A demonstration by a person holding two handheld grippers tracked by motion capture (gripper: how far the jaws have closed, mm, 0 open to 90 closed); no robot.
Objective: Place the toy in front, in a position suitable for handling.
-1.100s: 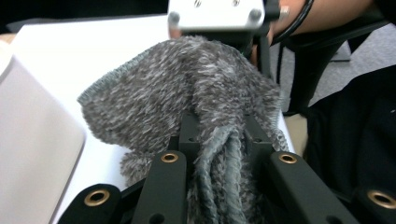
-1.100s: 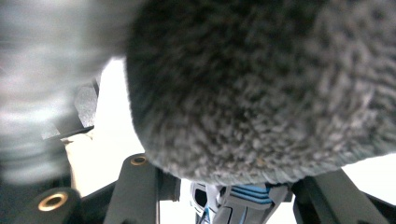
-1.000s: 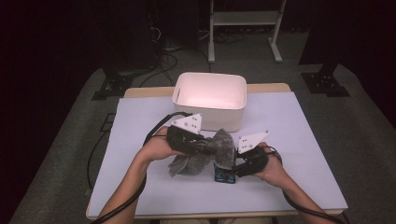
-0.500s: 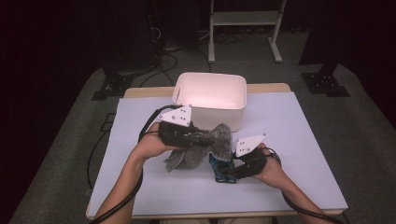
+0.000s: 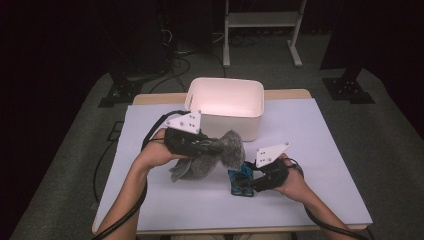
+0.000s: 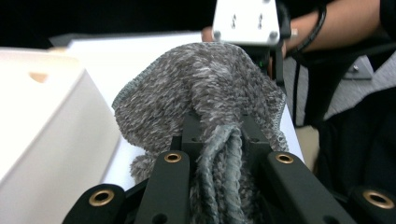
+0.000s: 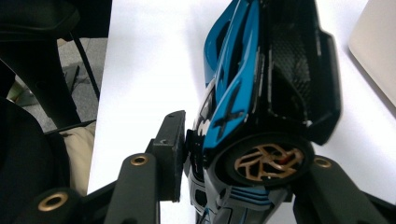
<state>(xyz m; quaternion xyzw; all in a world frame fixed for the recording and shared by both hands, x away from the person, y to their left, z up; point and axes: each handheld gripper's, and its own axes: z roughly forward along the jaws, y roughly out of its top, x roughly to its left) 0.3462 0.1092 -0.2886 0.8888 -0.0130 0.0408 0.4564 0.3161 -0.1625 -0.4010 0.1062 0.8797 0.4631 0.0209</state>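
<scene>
A fluffy grey cloth (image 5: 212, 154) hangs bunched from my left gripper (image 5: 220, 146), which is shut on it just above the table, in front of the white bin (image 5: 225, 102). In the left gripper view the cloth (image 6: 196, 102) is pinched between the two black jaws and bulges out beyond them. My right gripper (image 5: 247, 181) is shut on a blue and black toy car (image 5: 240, 182), which rests on the white table sheet to the right of the cloth. The right gripper view shows the car (image 7: 243, 93) tilted on its side, a gold-spoked wheel (image 7: 264, 161) between the jaws.
The white bin (image 6: 42, 126) stands empty at the back middle of the white table sheet (image 5: 325, 150). A cable loops from the left gripper over the table's left side. Dark floor, stand legs and cables lie beyond the table.
My left gripper has lifted the grey cloth up and a little to the left, away from the car. The right gripper and the car have stayed where they were.
</scene>
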